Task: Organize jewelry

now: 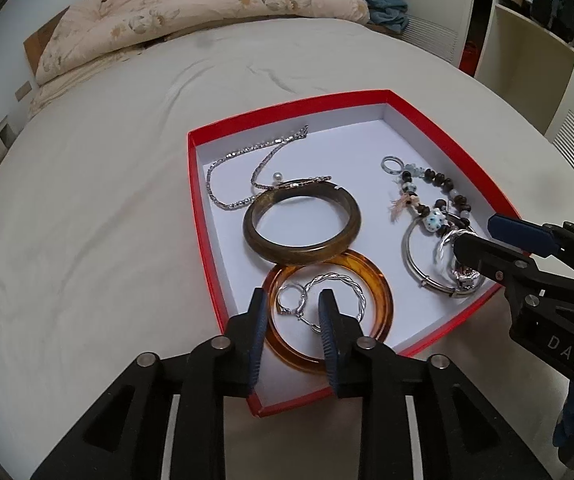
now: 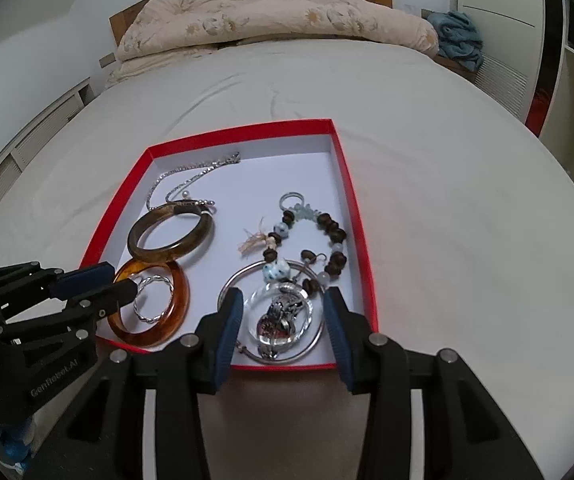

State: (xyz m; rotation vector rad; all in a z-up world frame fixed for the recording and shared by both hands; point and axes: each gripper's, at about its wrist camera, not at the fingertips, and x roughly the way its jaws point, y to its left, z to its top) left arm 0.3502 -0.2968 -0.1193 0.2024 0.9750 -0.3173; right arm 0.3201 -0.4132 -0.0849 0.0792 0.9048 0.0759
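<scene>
A red box [image 1: 203, 216] [image 2: 361, 216] with a white floor lies on the bed and holds jewelry. Inside are a silver chain [image 1: 243, 160], a dark brown bangle [image 1: 301, 222] [image 2: 171, 236], an amber bangle [image 1: 379, 300] [image 2: 179, 300], a twisted silver ring [image 1: 347, 280] [image 2: 153, 296], a small ring [image 1: 289, 300], a beaded bracelet [image 1: 435, 188] [image 2: 327, 232], a thin silver bangle [image 1: 411, 256] [image 2: 239, 276] and a clear glass ring [image 2: 275, 316]. My left gripper [image 1: 293, 304] [image 2: 117, 278] is open over the amber bangle, its fingers either side of the small ring. My right gripper [image 2: 283, 300] [image 1: 475, 232] is open over the clear ring.
The box sits on a white bedsheet [image 1: 107, 200]. A floral quilt [image 1: 191, 12] lies rolled at the headboard. Blue cloth [image 1: 387, 0] sits at the back right. Shelves [image 1: 527, 60] stand to the right of the bed.
</scene>
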